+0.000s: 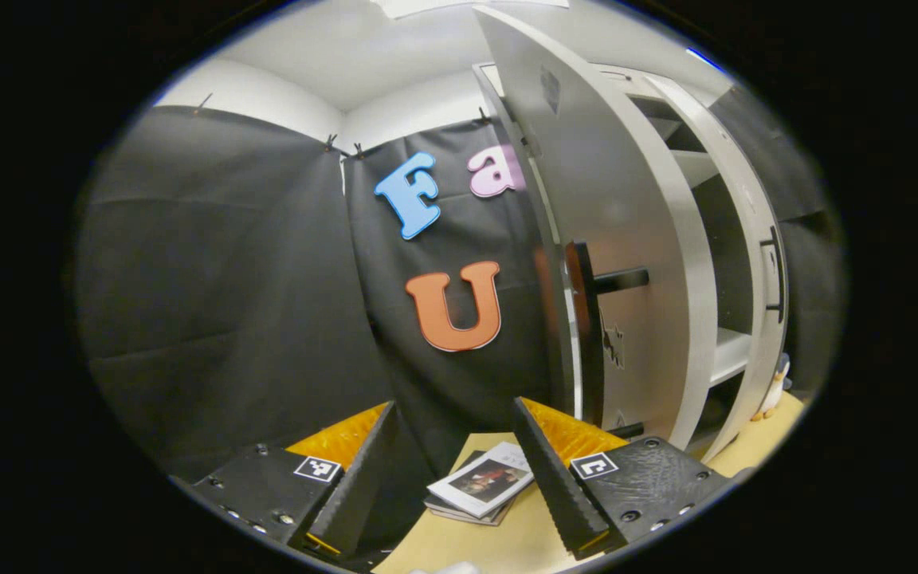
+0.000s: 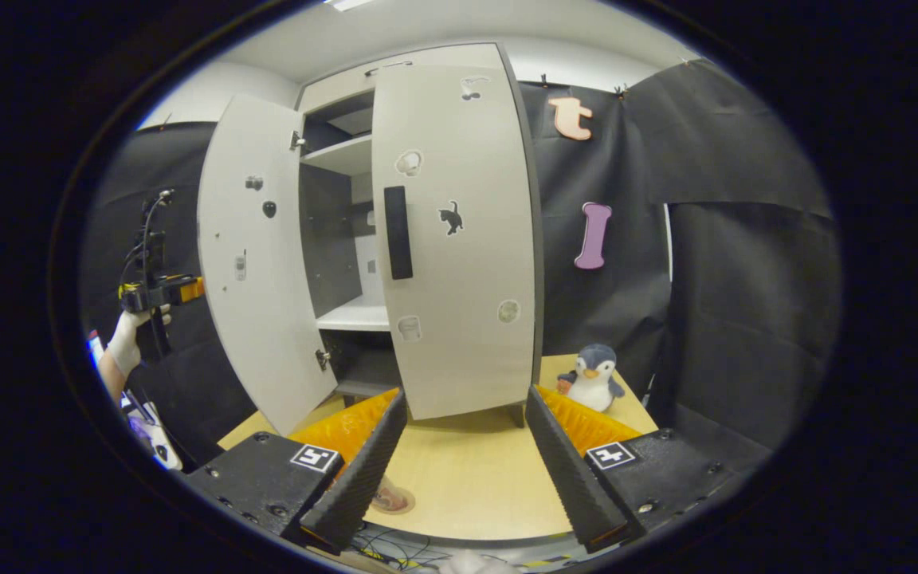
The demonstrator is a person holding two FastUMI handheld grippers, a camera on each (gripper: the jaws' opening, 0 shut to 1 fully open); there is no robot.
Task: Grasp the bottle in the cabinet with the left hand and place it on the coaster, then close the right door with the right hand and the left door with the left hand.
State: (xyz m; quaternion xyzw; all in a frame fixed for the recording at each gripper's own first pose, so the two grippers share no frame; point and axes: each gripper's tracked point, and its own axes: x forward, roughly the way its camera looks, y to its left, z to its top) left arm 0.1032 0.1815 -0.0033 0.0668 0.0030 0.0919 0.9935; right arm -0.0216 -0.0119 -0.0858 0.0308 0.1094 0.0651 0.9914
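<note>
- The cabinet (image 2: 363, 80) is the big thing here, standing on the wooden table (image 2: 467, 478). The right door (image 2: 459, 239) sits shut or nearly so; the left door (image 2: 256, 263) hangs wide open, its edge out over the table's left side.
- Lots of bare tabletop in front of the cabinet.
- Left gripper (image 1: 451, 470), fingers spread and empty, sits just outside the left door's (image 1: 618, 239) outer face, near its black handle (image 1: 586, 335); some booklets (image 1: 479, 482) lie below it.
- Right gripper (image 2: 463, 470) hovers parted, holding nothing, facing the closed door.
- Toy penguin (image 2: 593, 376) at the table's right back corner.
- Coaster (image 2: 391, 498) is by the front edge; can't make out the bottle on it.
</note>
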